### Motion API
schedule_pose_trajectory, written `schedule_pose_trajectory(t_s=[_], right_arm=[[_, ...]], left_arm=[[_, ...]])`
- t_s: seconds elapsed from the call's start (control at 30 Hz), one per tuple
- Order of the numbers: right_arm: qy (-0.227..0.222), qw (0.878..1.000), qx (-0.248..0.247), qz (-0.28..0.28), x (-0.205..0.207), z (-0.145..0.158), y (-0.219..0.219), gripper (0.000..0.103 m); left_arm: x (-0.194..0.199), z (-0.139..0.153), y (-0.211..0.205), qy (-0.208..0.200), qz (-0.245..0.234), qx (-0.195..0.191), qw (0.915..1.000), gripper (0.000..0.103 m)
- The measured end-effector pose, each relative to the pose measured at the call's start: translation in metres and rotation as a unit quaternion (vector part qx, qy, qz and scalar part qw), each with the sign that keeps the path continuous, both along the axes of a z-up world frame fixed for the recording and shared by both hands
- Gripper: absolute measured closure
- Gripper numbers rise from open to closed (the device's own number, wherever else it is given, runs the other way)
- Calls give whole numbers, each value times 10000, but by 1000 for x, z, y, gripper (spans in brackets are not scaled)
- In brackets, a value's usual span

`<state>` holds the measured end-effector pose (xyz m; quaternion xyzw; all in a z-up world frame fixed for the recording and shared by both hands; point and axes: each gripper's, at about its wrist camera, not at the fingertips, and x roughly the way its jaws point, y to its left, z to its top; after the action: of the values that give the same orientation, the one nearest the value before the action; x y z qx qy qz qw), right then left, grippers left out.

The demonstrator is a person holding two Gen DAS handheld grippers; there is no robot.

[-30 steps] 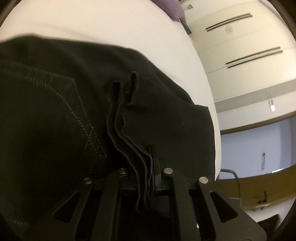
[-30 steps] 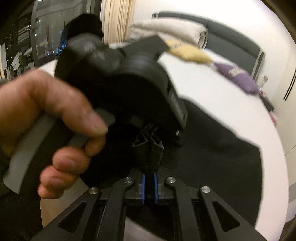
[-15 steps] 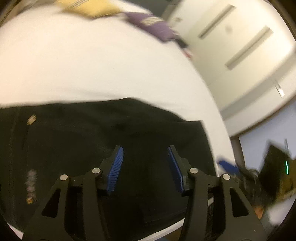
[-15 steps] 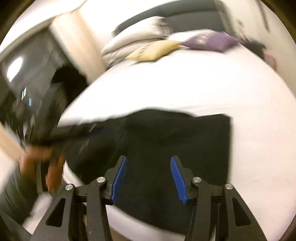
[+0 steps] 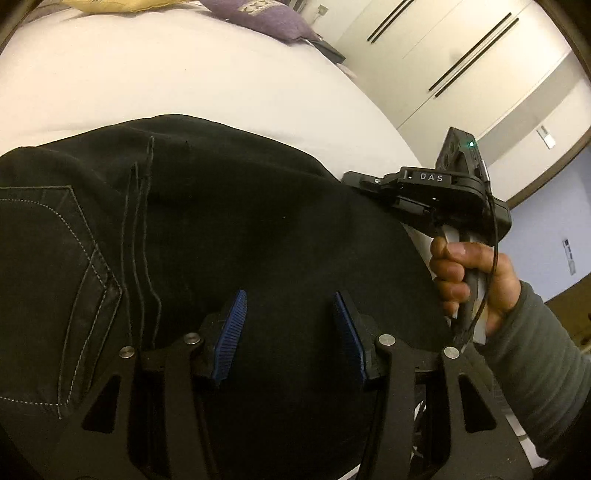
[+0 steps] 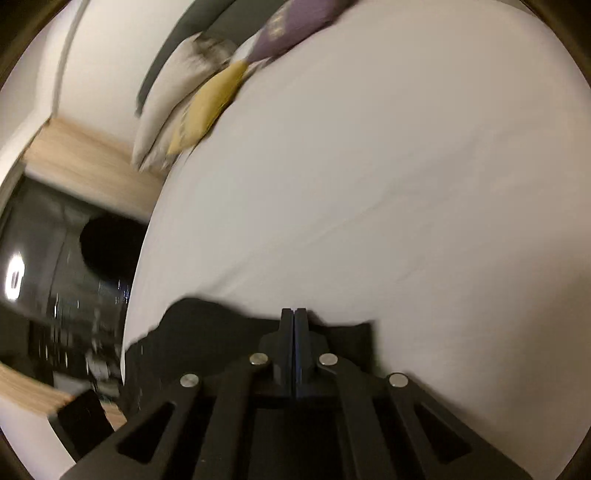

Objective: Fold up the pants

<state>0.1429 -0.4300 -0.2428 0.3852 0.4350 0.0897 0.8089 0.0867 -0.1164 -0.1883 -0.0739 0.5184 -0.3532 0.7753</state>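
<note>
Black pants (image 5: 229, 221) lie folded on the white bed (image 5: 184, 77), a stitched back pocket (image 5: 55, 266) at the left. My left gripper (image 5: 290, 314) is open and empty just above the cloth. The right gripper's body (image 5: 436, 195), held by a hand, rests at the pants' right edge. In the right wrist view my right gripper (image 6: 294, 325) has its jaws pressed together with nothing between them, over the pants' edge (image 6: 207, 325).
Yellow (image 6: 210, 107), purple (image 5: 258, 18) and pale pillows (image 6: 173, 88) lie at the bed's head. White wardrobe doors (image 5: 461, 66) stand to the right. A dark window and wooden ledge (image 6: 85, 155) are left of the bed.
Both grippers let go of the pants' folded edge and opened. The right gripper has since shut empty and moved to the pants' right edge. The left stays open over the cloth.
</note>
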Motion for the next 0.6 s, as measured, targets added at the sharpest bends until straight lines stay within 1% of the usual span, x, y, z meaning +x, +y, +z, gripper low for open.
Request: schedule_pose_trajectory(t_s=[0.03,0.07,0.1,0.13,0.17,0.23,0.27,0.3,0.33,0.37,0.4,0.43,0.47,0.5,0.53,0.57,0.6], right_arm=[[17,9998,-168,-77,-7,8,-5,103],[-8,9997,-235,-92,-13,14,-4,100],[-88,9997,-210,-85,-20,20,-4,96],[-279,9996,-18,22,-38,32,-3,96],[-395,9991,103,118,-52,42,10,96],[-607,9964,354,472,-86,53,29,93],[-619,9955,407,598,-94,54,42,92],[-592,9943,519,720,-111,47,51,89],[-506,9939,599,769,-123,38,54,83],[-274,9946,586,811,-134,20,59,81],[-65,9958,486,770,-143,7,61,95],[-45,9971,483,590,-155,-9,54,103],[-104,9968,635,479,-163,-11,45,103],[-56,9969,727,312,-171,-10,36,103],[-28,9978,614,243,-176,-4,33,102],[-22,9987,446,235,-178,6,31,99],[-70,9987,409,280,-183,16,32,96]], left_arm=[[-2,3,2,-23,29,32,10000,55],[-4,8,1,-60,94,54,9999,55],[-8,15,1,-139,116,-8,9998,55],[-13,23,4,-235,78,-125,9996,55],[-19,30,3,-347,17,-245,9991,55],[-31,35,-3,-457,-117,-342,9983,55],[-37,30,-6,-391,-178,-308,9986,55],[-42,23,-11,-297,-255,-222,9990,55],[-47,13,-15,-227,-312,-71,9992,55],[-49,1,-16,-221,-316,76,9992,55],[-53,-3,-16,-351,-326,59,9988,55],[-58,-6,-17,-526,-386,83,9978,56],[-62,-4,-17,-571,-409,155,9974,55],[-63,-2,-21,-582,-411,217,9972,55],[-67,3,-19,-568,-412,236,9973,55],[-69,6,-22,-578,-432,158,9973,55],[-73,10,-24,-639,-471,59,9968,55]])
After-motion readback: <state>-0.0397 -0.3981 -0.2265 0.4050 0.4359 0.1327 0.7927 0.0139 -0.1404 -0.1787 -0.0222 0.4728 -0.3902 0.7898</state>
